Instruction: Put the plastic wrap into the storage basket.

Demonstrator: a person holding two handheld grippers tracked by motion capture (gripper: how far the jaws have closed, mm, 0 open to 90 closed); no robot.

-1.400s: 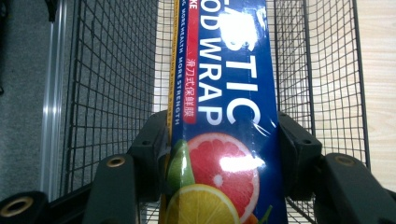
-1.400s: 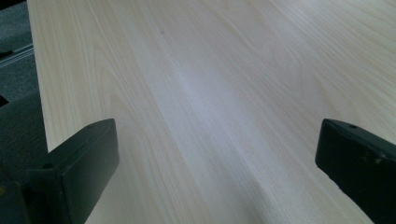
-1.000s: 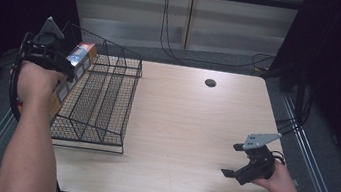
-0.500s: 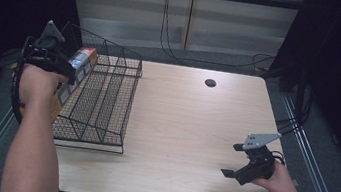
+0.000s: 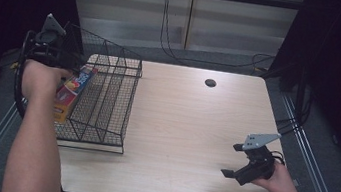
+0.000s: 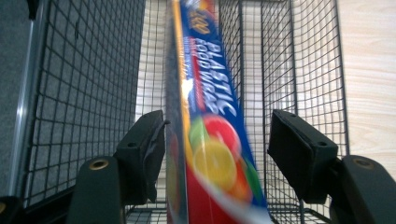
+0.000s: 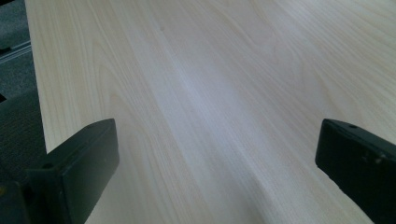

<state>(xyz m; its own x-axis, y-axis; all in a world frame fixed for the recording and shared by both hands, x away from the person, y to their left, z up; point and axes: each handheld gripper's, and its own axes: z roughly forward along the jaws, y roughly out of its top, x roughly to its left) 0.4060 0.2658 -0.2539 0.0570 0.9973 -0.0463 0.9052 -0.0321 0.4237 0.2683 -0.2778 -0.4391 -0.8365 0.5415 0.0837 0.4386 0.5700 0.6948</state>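
- Your left gripper [image 5: 64, 68] hangs over the wire basket [image 5: 105, 112] with the plastic wrap box [image 6: 205, 140] between its jaws, and those jaws have just been opening. In the left gripper view 1 pad sits at the box's edge while the other stands clear of it, so the box is released, not clamped.
- The box points lengthwise down into the basket, probably so it slides in along the mesh wall; the blur makes it hard to say whether its far end already rests on the bottom.
- Your right gripper [image 5: 242, 161] waits low over the near right of the table [image 5: 179, 127], jaws wide apart with nothing between them, well apart from the basket.
- The table is pale wood with 1 dark round hole [image 5: 210, 83] near its far edge.
- Dark curtains flank the room; cables [image 5: 168, 25] trail down the back wall.
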